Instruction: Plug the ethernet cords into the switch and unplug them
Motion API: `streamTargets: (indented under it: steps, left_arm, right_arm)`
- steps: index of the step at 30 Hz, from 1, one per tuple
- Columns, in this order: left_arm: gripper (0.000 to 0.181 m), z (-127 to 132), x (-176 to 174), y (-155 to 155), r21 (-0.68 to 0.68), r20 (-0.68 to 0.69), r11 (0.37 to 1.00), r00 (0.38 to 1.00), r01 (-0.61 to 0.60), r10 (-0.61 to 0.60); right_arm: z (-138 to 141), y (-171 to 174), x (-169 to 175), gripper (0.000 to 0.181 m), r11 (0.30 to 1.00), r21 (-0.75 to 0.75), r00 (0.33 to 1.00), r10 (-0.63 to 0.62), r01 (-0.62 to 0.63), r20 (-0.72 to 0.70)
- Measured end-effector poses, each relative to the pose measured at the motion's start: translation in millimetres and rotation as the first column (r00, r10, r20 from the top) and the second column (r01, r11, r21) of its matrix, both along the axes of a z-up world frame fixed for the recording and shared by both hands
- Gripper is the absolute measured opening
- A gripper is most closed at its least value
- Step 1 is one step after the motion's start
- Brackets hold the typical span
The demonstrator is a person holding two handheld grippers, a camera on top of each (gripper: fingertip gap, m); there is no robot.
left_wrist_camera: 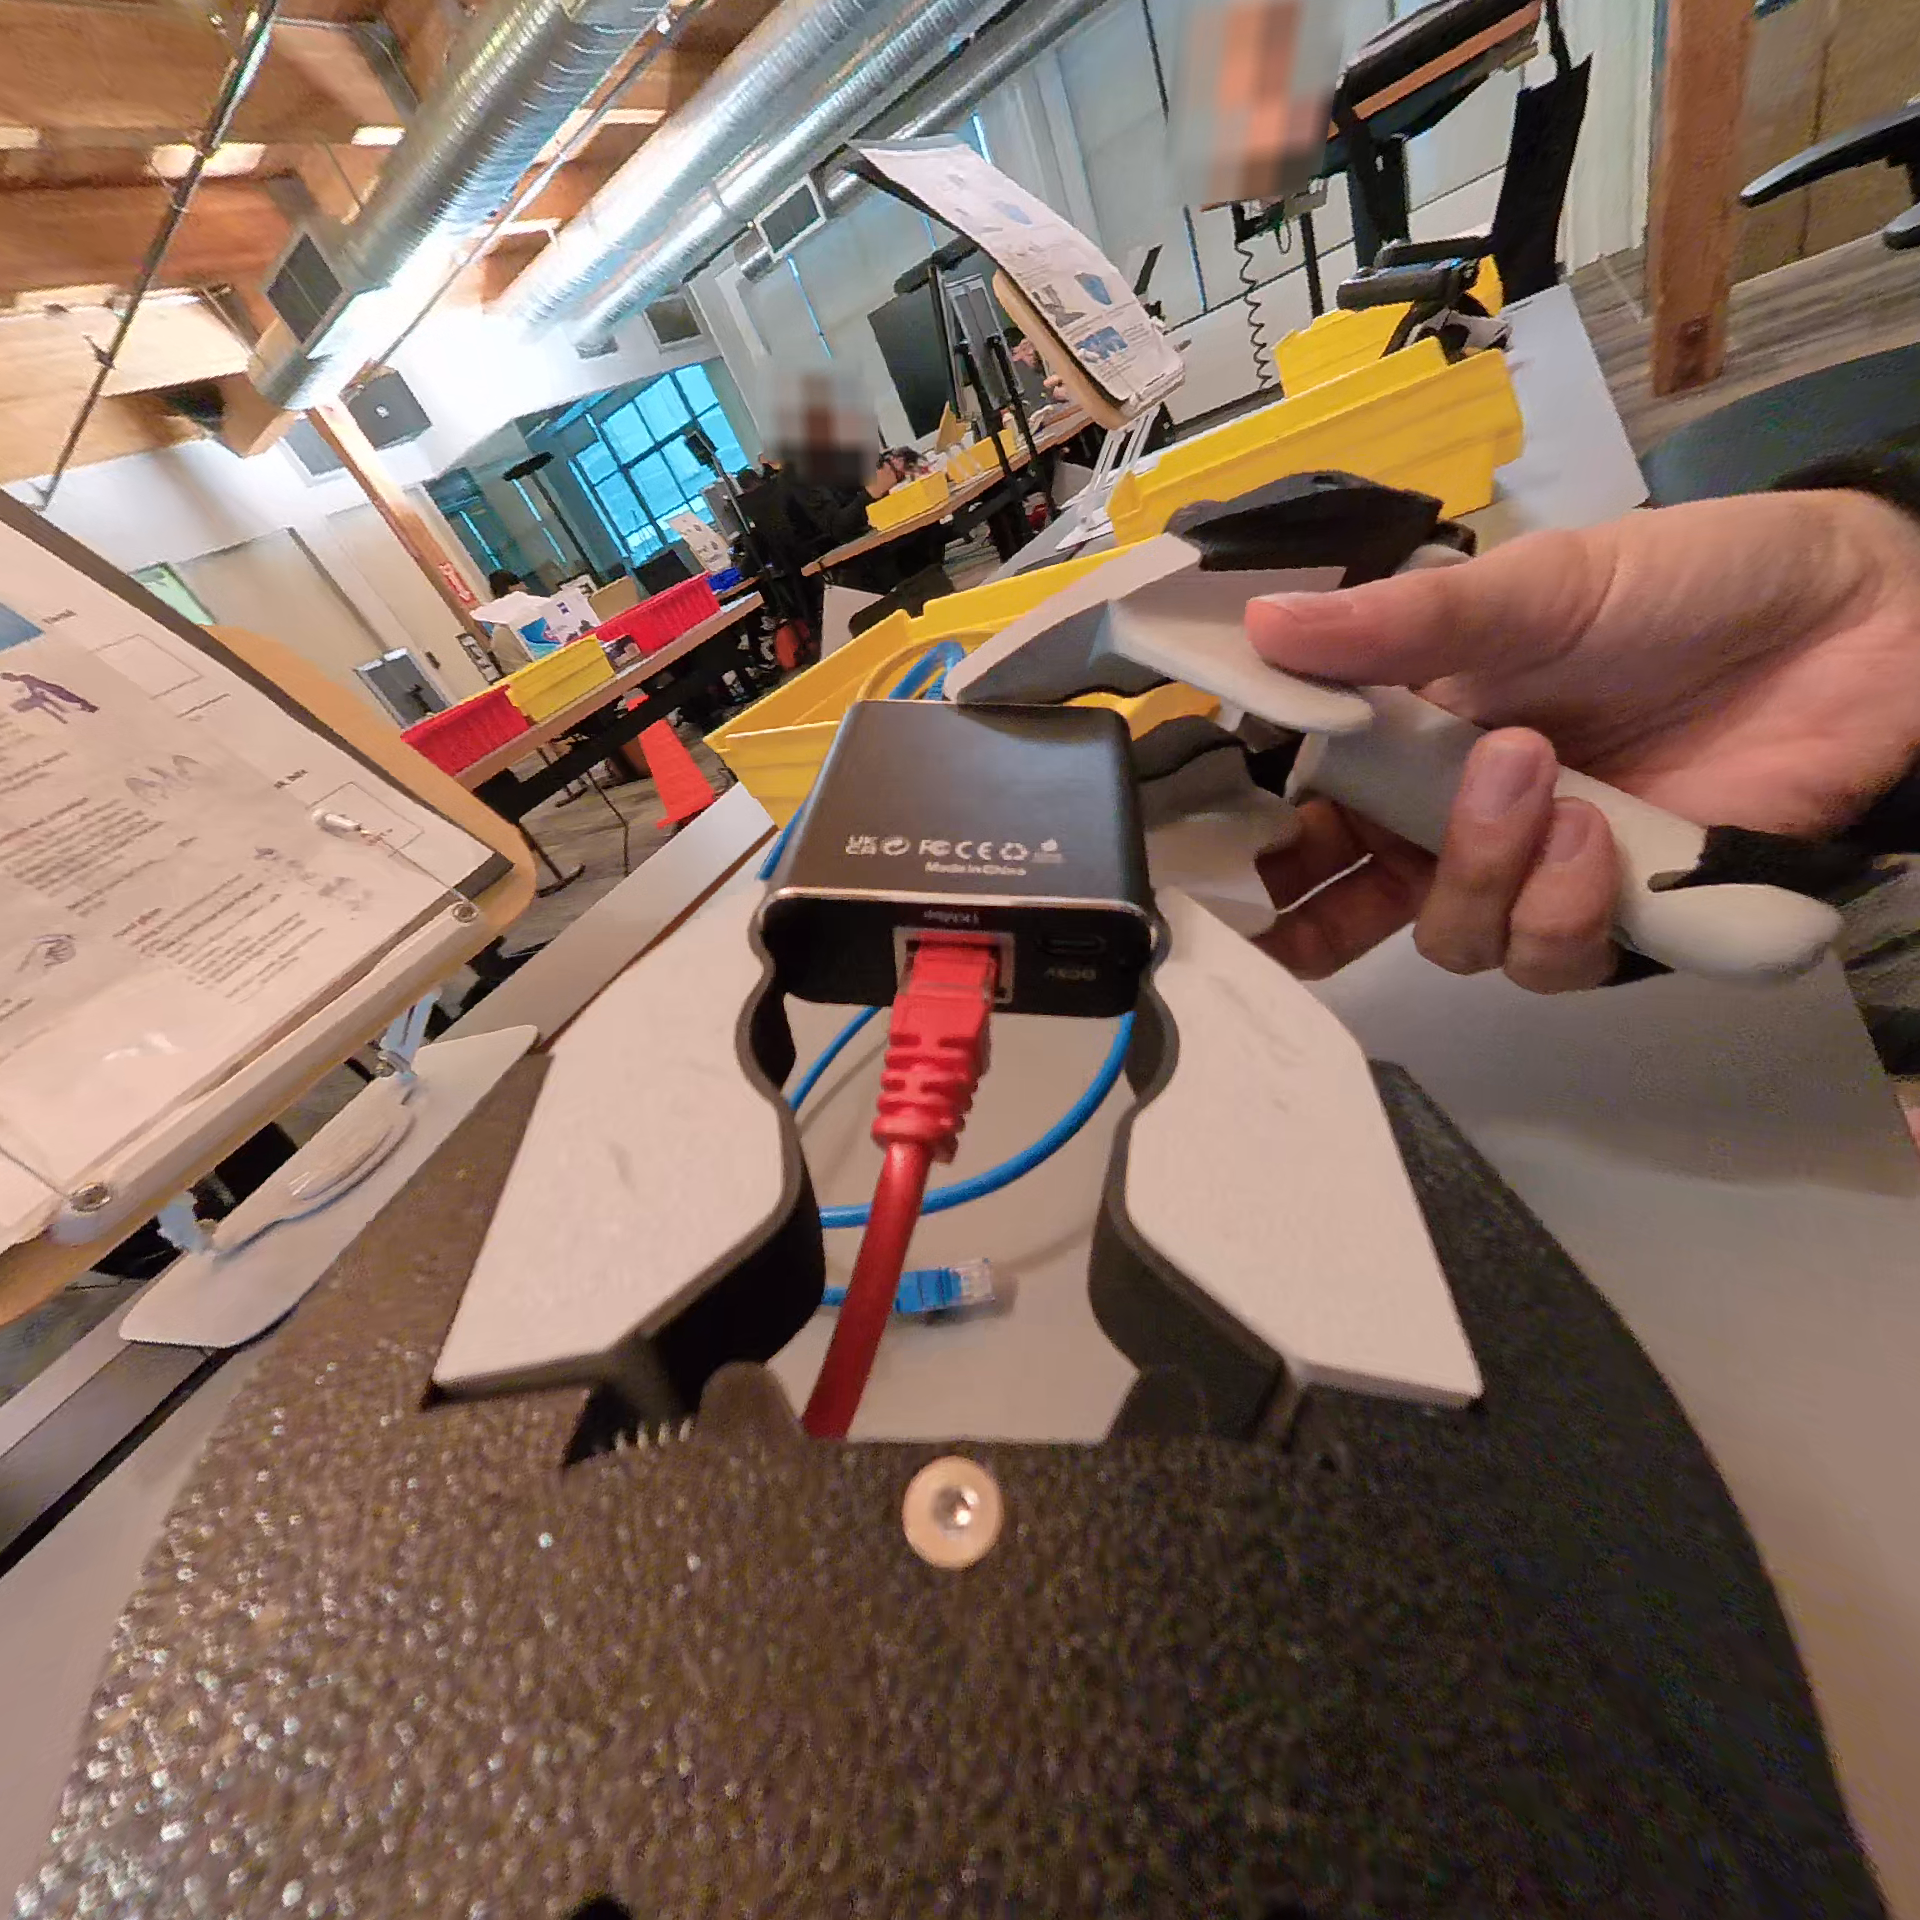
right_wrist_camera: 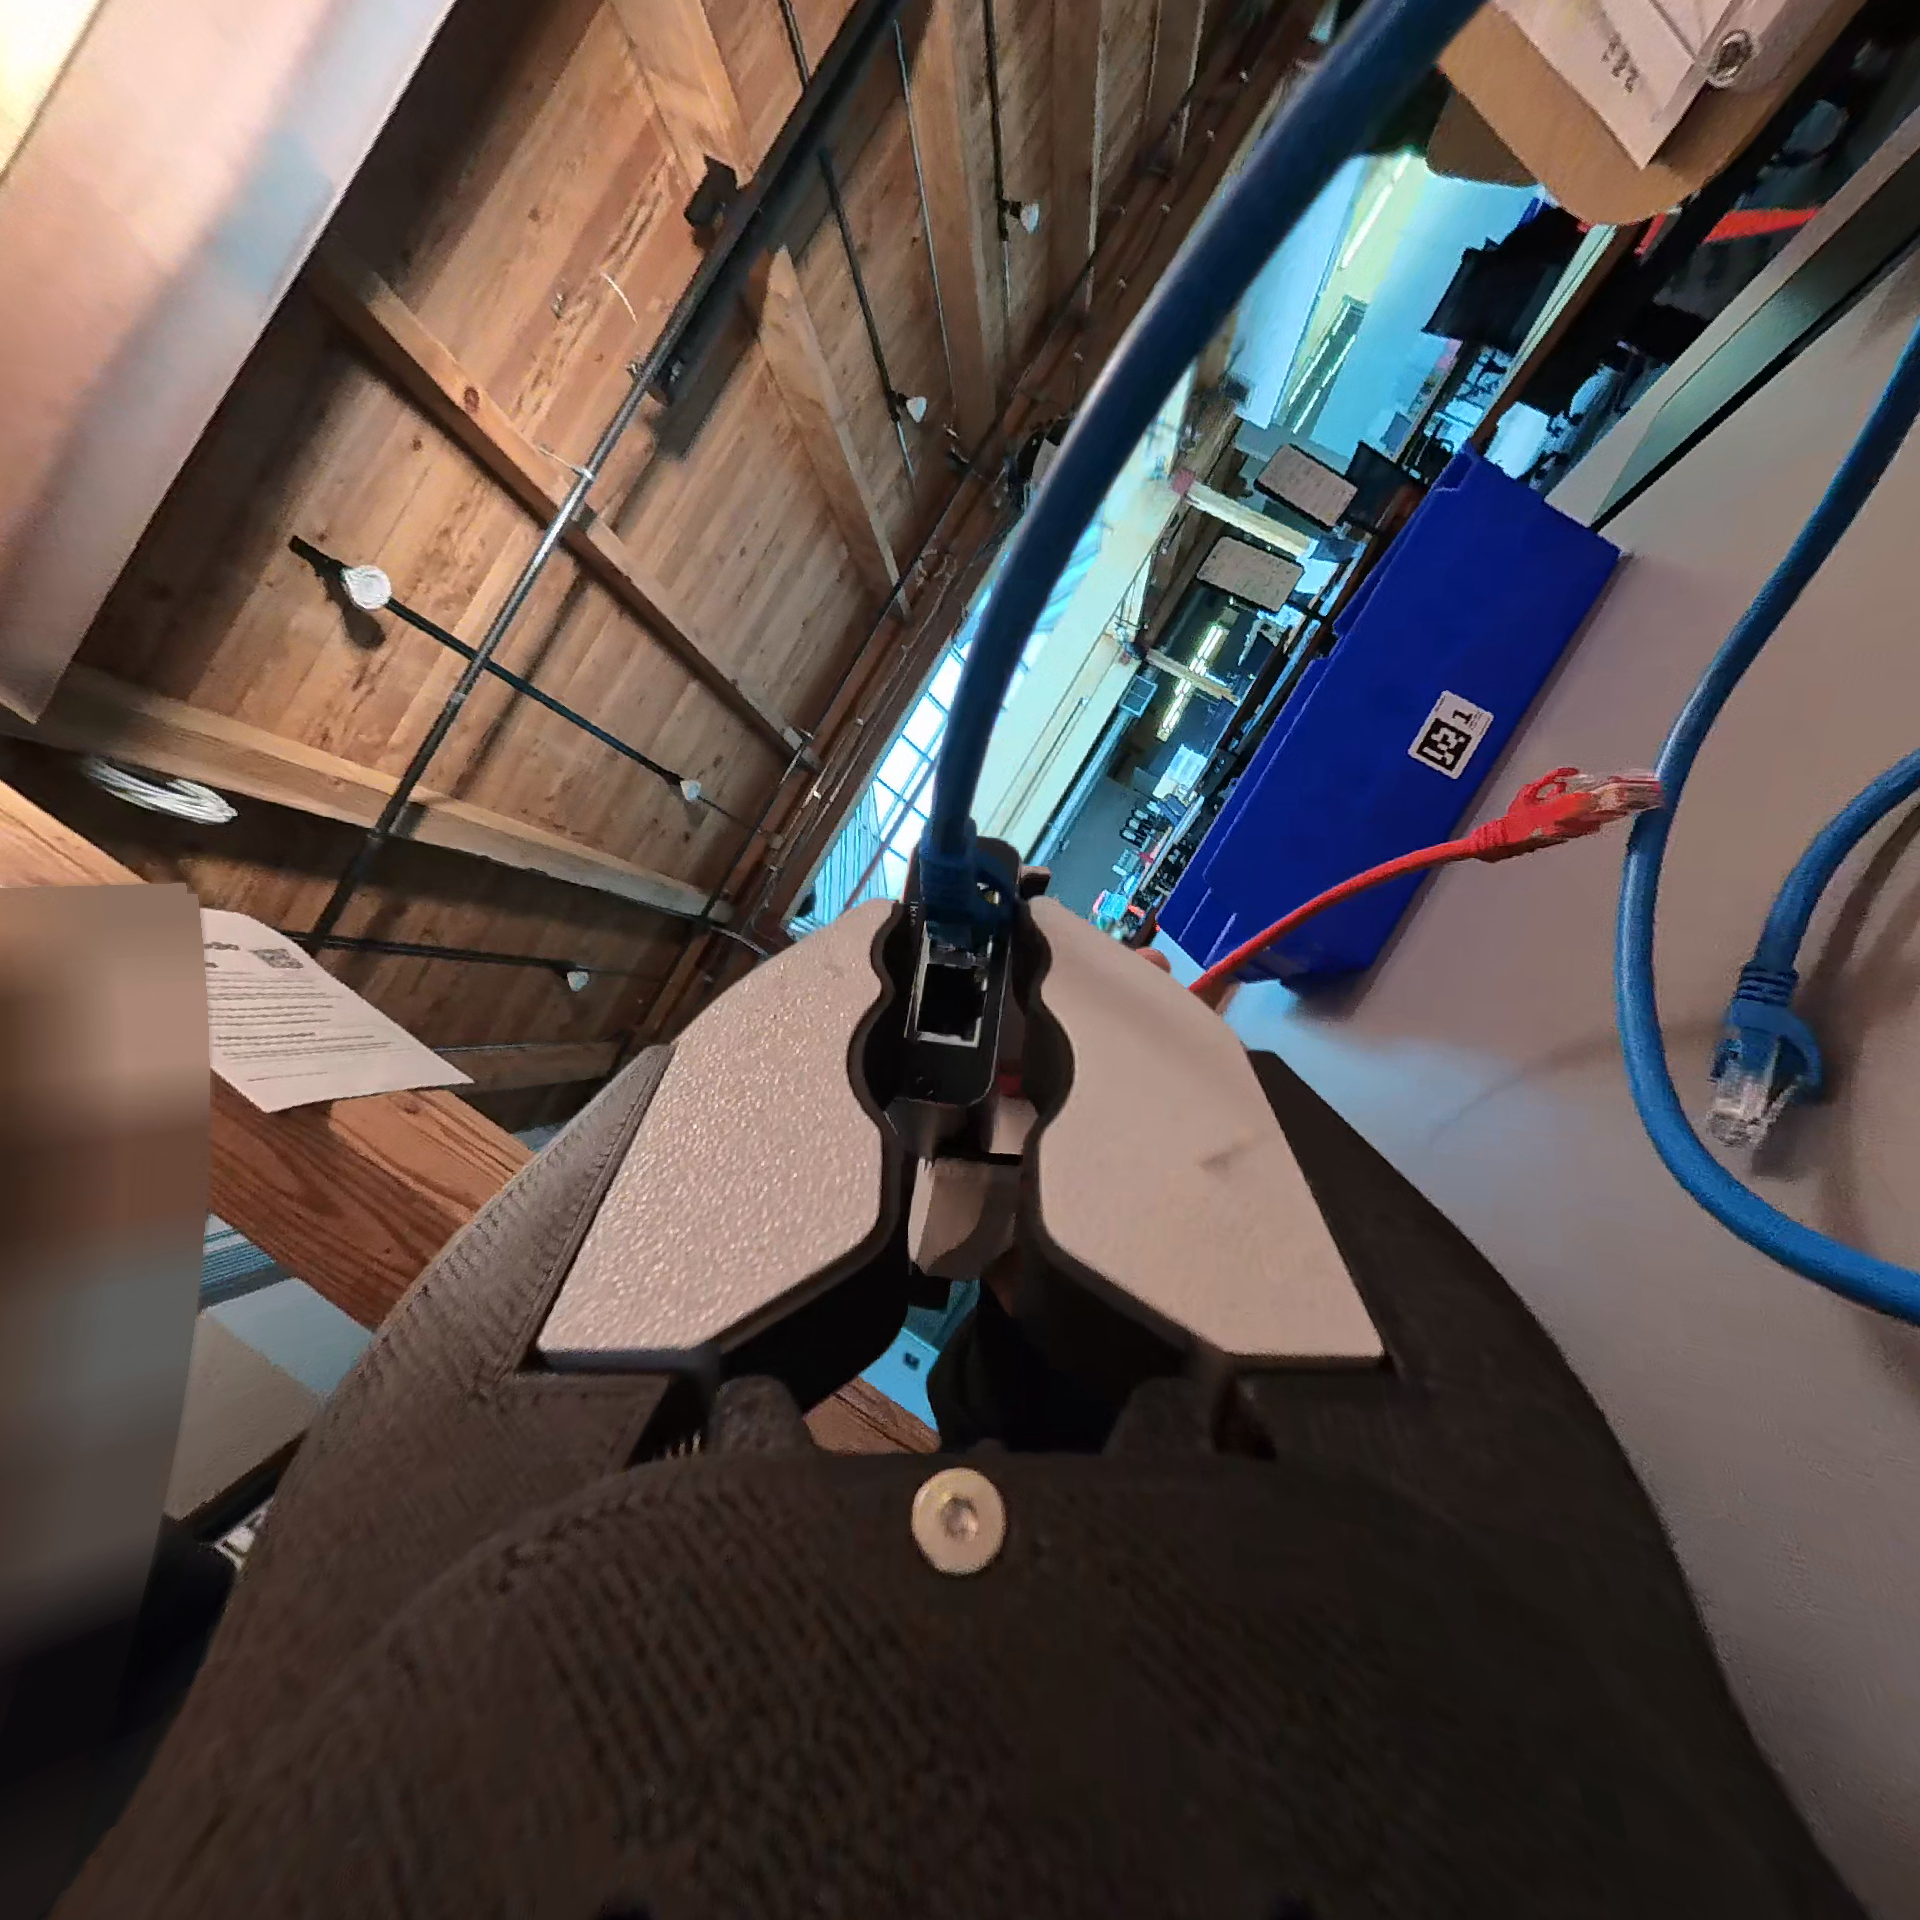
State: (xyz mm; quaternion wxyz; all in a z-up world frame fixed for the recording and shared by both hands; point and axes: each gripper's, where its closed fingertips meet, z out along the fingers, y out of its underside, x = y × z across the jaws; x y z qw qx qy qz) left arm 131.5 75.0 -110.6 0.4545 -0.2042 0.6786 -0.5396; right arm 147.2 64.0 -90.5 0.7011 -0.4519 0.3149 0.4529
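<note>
- The left gripper clamps the switch, a smooth black metal box with rounded corners, by its 2 side walls; the fingers are black plastic faced with matte grey, grainy plates.
- A red ethernet cord with a ribbed plug boot sits in the port on the switch's near face and runs toward 6 o'clock between the fingers.
- In the left wrist view, the right gripper comes in from 3 o'clock, held by a hand, its tip on the switch's far end.
- In the right wrist view, the right gripper is closed narrowly on the thin faces of the switch; 1 port shows empty, and a blue ethernet cord is plugged in just above it, arching toward 12 o'clock.
- A second blue cord loops loosely on the smooth pale grey table, its clear-tipped plug lying free at 3 o'clock; the red cord's other plug hangs near it.
- A glossy blue bin sits at the table's far edge; yellow bins lie at 1 o'clock in the left view.
- Overhead are rough wooden beams and ribbed silver ducts.
</note>
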Motion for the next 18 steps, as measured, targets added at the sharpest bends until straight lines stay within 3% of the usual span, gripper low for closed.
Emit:
streamTargets:
  steps: [7,12,18]
  left_arm:
    - [0.062,-3.7,3.9,-3.2,0.069,0.075,0.994,0.994,-0.087,0.082]
    - [0.062,-4.2,4.8,-5.7,0.073,0.142,0.992,0.986,-0.104,0.093]
    - [0.062,-6.7,5.8,-6.1,0.118,0.235,0.981,0.964,-0.157,0.126]
  right_arm:
    - [-3.4,-2.9,4.4,0.014,0.99,0.089,0.994,-0.104,0.106,-0.033]
    - [-2.2,-5.3,1.1,0.015,0.988,0.078,0.982,-0.139,0.13,0.124]
    - [-4.3,-7.0,0.9,0.014,0.985,0.129,0.976,-0.137,0.116,0.171]
